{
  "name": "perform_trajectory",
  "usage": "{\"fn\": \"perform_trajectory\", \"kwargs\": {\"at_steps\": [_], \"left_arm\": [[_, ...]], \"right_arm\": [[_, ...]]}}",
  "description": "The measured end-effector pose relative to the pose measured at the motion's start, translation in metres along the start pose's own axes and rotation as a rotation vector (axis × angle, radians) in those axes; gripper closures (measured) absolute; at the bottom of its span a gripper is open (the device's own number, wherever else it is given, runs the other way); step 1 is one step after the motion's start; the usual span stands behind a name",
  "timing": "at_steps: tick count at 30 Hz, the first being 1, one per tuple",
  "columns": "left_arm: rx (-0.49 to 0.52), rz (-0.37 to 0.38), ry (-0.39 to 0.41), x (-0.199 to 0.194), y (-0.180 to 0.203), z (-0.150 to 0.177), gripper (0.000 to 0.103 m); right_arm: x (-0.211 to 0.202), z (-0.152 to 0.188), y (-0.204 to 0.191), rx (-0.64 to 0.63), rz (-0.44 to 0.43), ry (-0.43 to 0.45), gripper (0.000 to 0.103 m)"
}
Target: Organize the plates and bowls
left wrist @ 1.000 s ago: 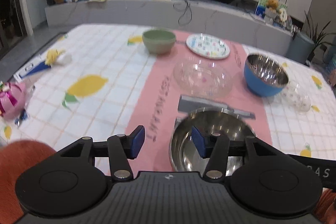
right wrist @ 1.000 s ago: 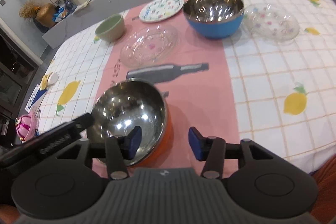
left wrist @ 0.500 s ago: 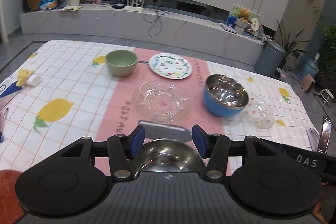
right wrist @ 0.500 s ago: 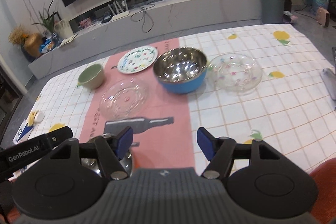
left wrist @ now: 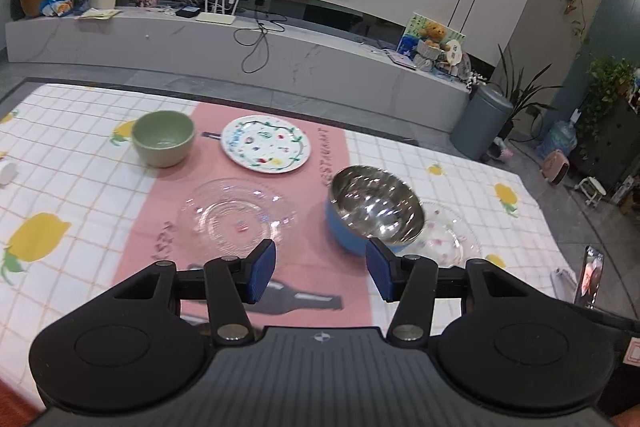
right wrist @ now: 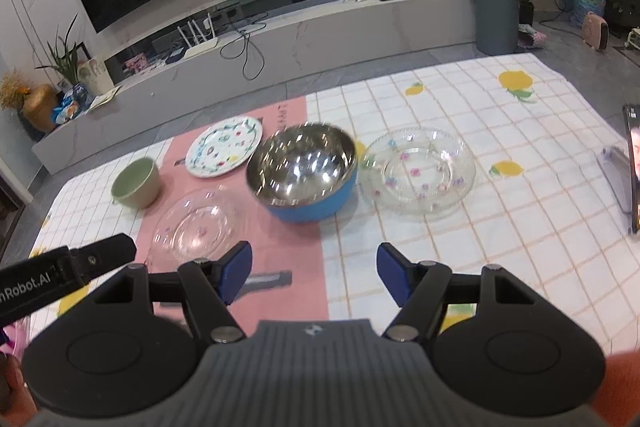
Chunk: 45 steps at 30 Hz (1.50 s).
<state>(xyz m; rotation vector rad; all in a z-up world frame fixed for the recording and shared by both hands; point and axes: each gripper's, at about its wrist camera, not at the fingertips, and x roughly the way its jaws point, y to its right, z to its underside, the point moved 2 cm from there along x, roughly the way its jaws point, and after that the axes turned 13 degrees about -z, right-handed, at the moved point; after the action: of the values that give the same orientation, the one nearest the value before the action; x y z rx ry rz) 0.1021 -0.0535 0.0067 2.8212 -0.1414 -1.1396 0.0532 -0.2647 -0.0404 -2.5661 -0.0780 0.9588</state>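
Hovering above the near edge of the desk (left wrist: pixel 60 131), the left tool (left wrist: pixel 320 275) stands released, its blue pads apart with nothing between them. The right tool (right wrist: pixel 314 277) is likewise released and empty, its jaws wide apart over the pink runner (right wrist: pixel 296 251).

Seen from the left wrist, the dishes spread across the checked lemon-print cloth. A green bowl (left wrist: pixel 163 138) sits upright at about ten o'clock from the tool. Just beside it, at about eleven o'clock, lies a white flowered plate (left wrist: pixel 266 143) on the pink runner (left wrist: pixel 332 267). Nearer, at twelve o'clock, lies a clear glass plate (left wrist: pixel 234 217), apart from the white one. At one o'clock stands a blue bowl (left wrist: pixel 374 213) with a shiny steel lining; behind its right side a second clear glass plate (left wrist: pixel 452 235) peeks out, very close to it or touching; I cannot tell which.

From the right wrist the same set shows: the green bowl (right wrist: pixel 136 183) at ten o'clock, the white flowered plate (right wrist: pixel 224 147) at eleven o'clock, the clear glass plate (right wrist: pixel 198 223) close ahead at eleven, the blue bowl (right wrist: pixel 304 177) at twelve o'clock, and the second clear glass plate (right wrist: pixel 418 173) at one o'clock, just beside the blue bowl. A phone (right wrist: pixel 634 171) stands at the desk's right edge, at about two o'clock. The left tool's black arm (right wrist: pixel 68 269) enters at nine o'clock.
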Motion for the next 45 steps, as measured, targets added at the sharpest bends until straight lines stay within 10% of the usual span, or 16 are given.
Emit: {"fn": "perform_trajectory", "kwargs": {"at_steps": [12, 28, 38, 45], "left_arm": [[-0.160, 0.061, -0.045, 0.063, 0.029, -0.026, 0.044], [-0.266, -0.120, -0.182, 0.155, 0.040, -0.010, 0.051], [-0.221, -0.136, -0.188, 0.164, 0.052, -0.009, 0.085], [-0.194, -0.145, -0.195, 0.164, 0.056, -0.010, 0.090]], "right_arm": [[0.051, -0.063, 0.046, 0.093, 0.014, 0.003, 0.036], [0.136, -0.058, 0.072, 0.123, 0.032, -0.121, 0.066], [0.144, -0.053, 0.080, 0.219, -0.060, -0.132, 0.086], [0.142, -0.052, 0.077, 0.209, -0.050, -0.131, 0.088]]}}
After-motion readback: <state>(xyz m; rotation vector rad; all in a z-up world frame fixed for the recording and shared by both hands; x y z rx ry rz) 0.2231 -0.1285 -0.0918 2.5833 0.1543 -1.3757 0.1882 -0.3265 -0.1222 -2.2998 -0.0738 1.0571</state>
